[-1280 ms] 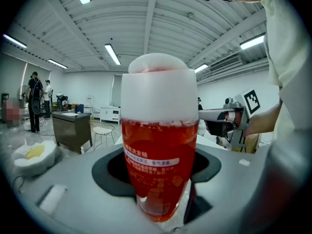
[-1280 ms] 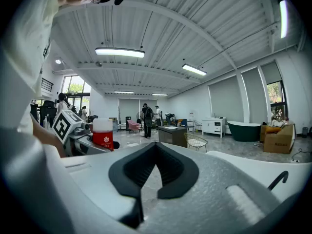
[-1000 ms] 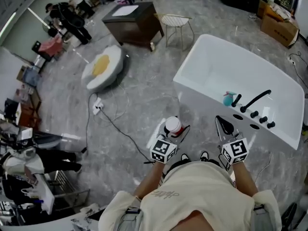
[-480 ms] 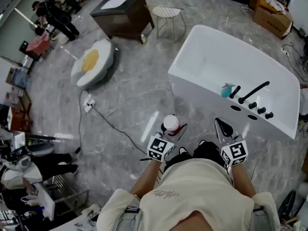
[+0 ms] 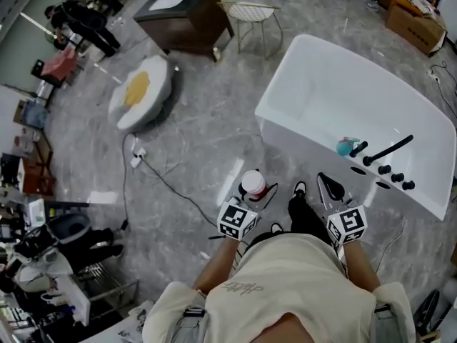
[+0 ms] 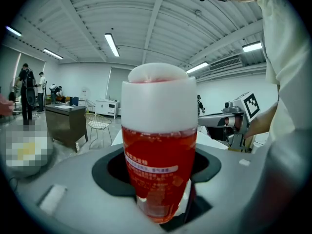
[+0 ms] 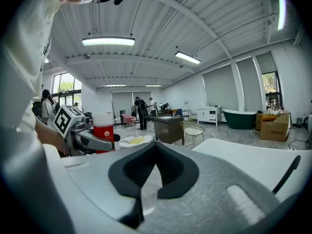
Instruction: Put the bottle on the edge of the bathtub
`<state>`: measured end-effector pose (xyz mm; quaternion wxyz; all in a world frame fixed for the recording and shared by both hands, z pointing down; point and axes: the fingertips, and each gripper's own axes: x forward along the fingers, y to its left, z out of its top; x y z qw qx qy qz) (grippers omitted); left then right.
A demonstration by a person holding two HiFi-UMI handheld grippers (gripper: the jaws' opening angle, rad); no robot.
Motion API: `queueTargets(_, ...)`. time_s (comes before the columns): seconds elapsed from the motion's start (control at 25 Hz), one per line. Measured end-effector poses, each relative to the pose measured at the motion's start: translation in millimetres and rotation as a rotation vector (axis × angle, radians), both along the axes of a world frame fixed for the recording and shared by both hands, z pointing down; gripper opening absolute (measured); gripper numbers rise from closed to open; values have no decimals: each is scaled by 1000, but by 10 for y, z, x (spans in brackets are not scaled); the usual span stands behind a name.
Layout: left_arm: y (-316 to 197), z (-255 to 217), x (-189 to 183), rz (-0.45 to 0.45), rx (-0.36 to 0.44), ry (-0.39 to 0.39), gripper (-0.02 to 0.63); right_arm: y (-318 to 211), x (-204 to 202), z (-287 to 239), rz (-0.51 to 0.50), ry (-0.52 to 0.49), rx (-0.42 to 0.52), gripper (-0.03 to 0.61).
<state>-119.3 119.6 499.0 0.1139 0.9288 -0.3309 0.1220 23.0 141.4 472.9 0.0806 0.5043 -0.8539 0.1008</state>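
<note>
The bottle (image 5: 253, 184) holds red liquid and has a white cap. It stands upright in my left gripper (image 5: 257, 191), which is shut on its lower body, as the left gripper view shows close up on the bottle (image 6: 158, 150). It hangs over the grey floor, left of the white bathtub (image 5: 285, 113). My right gripper (image 5: 330, 186) is shut and holds nothing; it sits just in front of the tub's near corner. From the right gripper view, the bottle (image 7: 103, 130) is at the left and the bathtub (image 7: 243, 155) rim stretches off to the right.
A black faucet (image 5: 389, 151) with knobs and a teal item (image 5: 346, 147) sit on the tub's near rim. A power cable (image 5: 164, 181) crosses the floor at left. Farther off are an egg-shaped cushion (image 5: 141, 91), a dark cabinet (image 5: 187, 20), a wire chair (image 5: 251, 13) and cardboard boxes (image 5: 414, 23).
The person has stepped towards the tub, with one shoe now forward between the grippers. Both grippers keep their pose, and the bottle stays in the left one.
</note>
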Motion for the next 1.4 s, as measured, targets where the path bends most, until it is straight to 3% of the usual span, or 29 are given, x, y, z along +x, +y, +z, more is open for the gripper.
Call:
queueTargets(0.2, -614, -46, 117, -1, 17, -38, 302, -723, 93, 43, -30, -29, 8, 0)
queueTargets(0.48, -1296, -176, 393, -7, 34, -11, 302, -1421, 229, 150, -66, -45, -31, 1)
queueTargets(0.68, -1578, -151, 521, -27, 8, 15, 304, -1644, 232, 268, -122, -29, -62, 0)
queueTargets(0.88, -1783, -53, 466, -32, -5, -9, 304, -1904, 210, 237, -100, -54, -74, 0)
queueTargets(1.12, -2063, 272, 374, 38, 0, -38, 304, -2112, 44, 371, -75, -2, -105, 0)
queueTargets(1.4, -2508, 543, 388, 107, -4, -66, 304, -2346, -46, 181, -44, 84, -103, 0)
